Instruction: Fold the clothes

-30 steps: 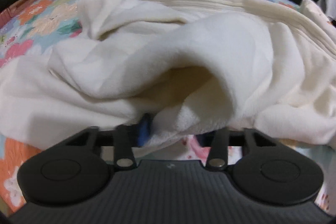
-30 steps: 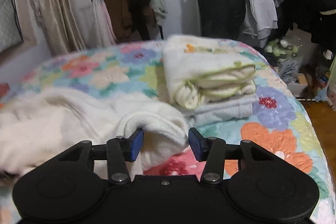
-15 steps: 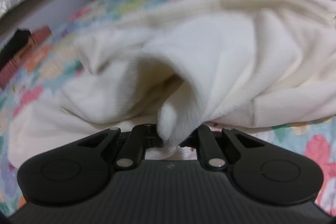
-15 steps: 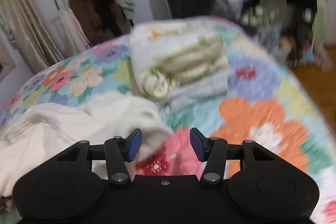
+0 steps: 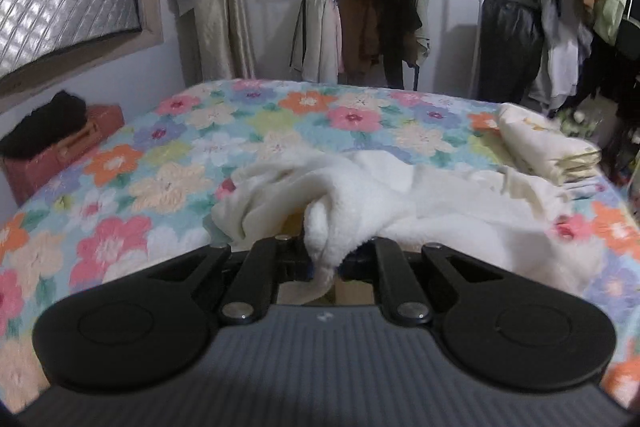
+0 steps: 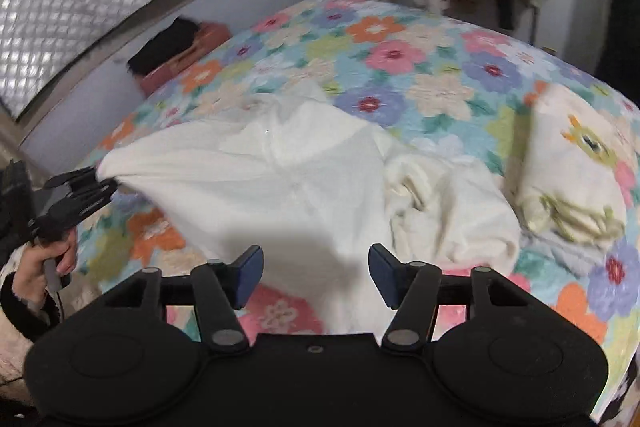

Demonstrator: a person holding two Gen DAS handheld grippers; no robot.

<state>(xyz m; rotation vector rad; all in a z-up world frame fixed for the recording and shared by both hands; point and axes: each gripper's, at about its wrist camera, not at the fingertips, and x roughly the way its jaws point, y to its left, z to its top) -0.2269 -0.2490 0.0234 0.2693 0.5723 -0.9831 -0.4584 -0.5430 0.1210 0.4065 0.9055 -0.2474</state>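
Note:
A cream fleece garment (image 5: pixel 420 195) lies rumpled on the floral quilt (image 5: pixel 160 167). My left gripper (image 5: pixel 326 261) is shut on a bunched corner of it and holds that corner up off the bed. In the right wrist view the left gripper (image 6: pixel 100 181) pulls the garment (image 6: pixel 280 167) taut toward the left. My right gripper (image 6: pixel 316 275) hovers above the near part of the garment, pointing down. Its jaws are opening, and the cloth lies below them without touching the pads.
A folded stack of cream and pale blue cloth (image 5: pixel 548 151) (image 6: pixel 576 163) sits at the bed's right side. A red case with a black item (image 5: pixel 60 143) lies at the left edge. A clothes rack (image 5: pixel 372 7) stands behind. A person's hand (image 6: pixel 36 267) holds the left gripper's handle.
The left gripper closed on the garment's corner and lifted it up and back. The right gripper rose away from the cloth, tipped downward and spread its jaws wider.

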